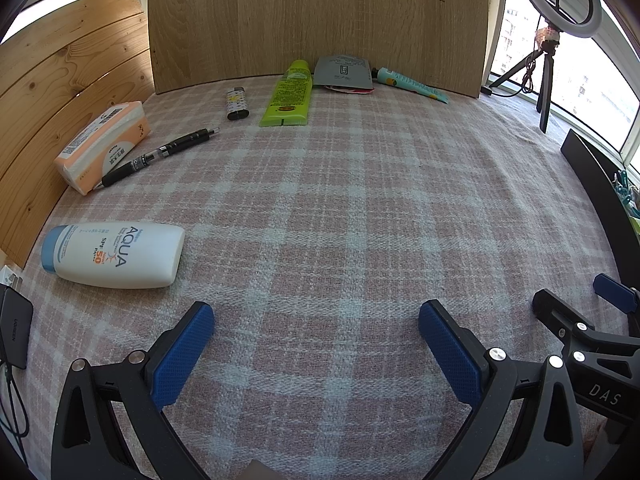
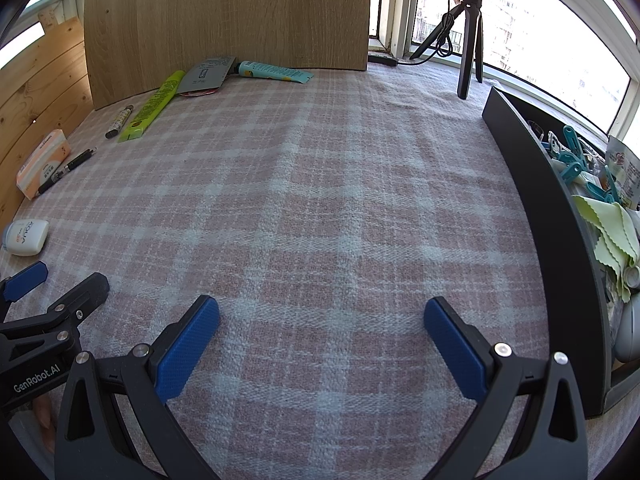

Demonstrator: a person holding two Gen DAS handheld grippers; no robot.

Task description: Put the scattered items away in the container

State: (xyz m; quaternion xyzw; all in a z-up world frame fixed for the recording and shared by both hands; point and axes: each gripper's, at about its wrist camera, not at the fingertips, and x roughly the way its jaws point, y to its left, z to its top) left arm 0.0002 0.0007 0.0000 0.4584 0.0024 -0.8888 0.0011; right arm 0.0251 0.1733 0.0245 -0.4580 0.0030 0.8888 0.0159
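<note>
Scattered items lie on the plaid cloth: a white AQUA sunscreen bottle [image 1: 114, 255] at near left, an orange tissue pack [image 1: 102, 146], a black pen [image 1: 158, 156], a lighter [image 1: 237, 104], a green tube [image 1: 289, 94], a grey sachet [image 1: 343, 74] and a teal tube [image 1: 412, 85] at the far board. My left gripper [image 1: 316, 322] is open and empty above bare cloth. My right gripper [image 2: 322, 320] is open and empty too. The black container [image 2: 532, 184] stands at the right, holding clips and a yellow cloth [image 2: 612, 228]. The bottle also shows in the right wrist view [image 2: 26, 237].
A wooden board [image 1: 316, 16] stands at the back and wood planks [image 1: 60, 92] at the left. A tripod with a ring light [image 2: 470, 40] stands at the back right by the window. A black charger [image 1: 14, 330] lies at the near left edge.
</note>
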